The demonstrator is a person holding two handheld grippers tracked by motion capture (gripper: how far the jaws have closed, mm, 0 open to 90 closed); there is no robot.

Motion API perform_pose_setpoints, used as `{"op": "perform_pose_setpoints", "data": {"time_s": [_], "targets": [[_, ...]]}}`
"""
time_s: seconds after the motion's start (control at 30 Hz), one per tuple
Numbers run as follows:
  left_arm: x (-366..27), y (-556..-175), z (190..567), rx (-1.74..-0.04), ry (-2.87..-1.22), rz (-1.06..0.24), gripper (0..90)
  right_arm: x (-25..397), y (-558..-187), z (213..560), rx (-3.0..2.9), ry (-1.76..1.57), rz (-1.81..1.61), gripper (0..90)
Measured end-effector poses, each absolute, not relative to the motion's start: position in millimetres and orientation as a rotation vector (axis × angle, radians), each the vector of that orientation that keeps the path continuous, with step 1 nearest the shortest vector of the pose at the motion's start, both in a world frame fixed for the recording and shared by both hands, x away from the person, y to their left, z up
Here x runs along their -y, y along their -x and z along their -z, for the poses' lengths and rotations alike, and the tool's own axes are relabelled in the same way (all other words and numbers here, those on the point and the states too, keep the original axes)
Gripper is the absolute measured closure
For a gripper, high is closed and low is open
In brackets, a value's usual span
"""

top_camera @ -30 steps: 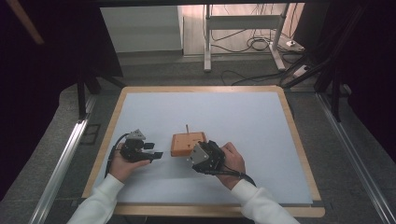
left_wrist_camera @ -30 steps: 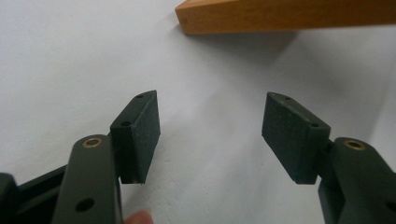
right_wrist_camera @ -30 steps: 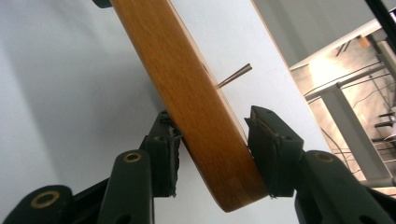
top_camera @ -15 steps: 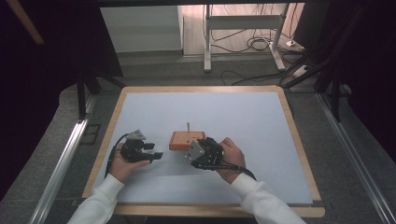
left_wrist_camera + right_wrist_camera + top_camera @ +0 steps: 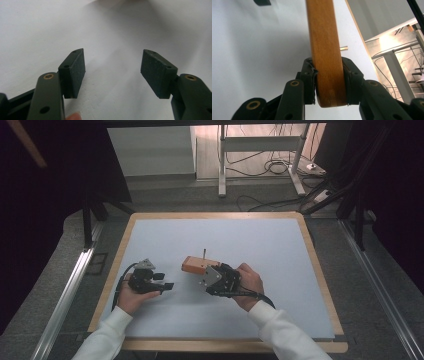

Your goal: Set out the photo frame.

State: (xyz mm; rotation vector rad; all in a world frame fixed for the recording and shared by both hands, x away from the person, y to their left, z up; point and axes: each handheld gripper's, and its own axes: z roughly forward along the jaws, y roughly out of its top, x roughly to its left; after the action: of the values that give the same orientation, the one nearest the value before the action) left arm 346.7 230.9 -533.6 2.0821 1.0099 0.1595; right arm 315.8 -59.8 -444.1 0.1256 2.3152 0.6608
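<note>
Right gripper view is showing the right gripper [image 5: 328, 82] clamping the wooden block [image 5: 324, 50] at mid-table, left gripper [image 5: 112, 72] idling wide open, so I'd be keeping that squeeze centred.

A desk [image 5: 150, 235] with a pale blue-white top and a light wooden rim is seen from above. A small brown wooden block [image 5: 196, 265] with a thin upright peg is found near its middle, toward the near edge.
</note>
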Motion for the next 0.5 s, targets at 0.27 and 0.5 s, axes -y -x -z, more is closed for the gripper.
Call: {"op": "perform_pose_setpoints", "data": {"time_s": [0.27, 0.5], "targets": [[-232, -347, 534, -1.012, -2.076, -0.162, 35.6, 57, -319, 424, -2.363, -0.118, -0.687, 69.5], [-232, -348, 535, -1.017, -2.077, -0.158, 35.5, 58, -316, 417, -2.39, -0.106, -0.722, 69.4]]}}
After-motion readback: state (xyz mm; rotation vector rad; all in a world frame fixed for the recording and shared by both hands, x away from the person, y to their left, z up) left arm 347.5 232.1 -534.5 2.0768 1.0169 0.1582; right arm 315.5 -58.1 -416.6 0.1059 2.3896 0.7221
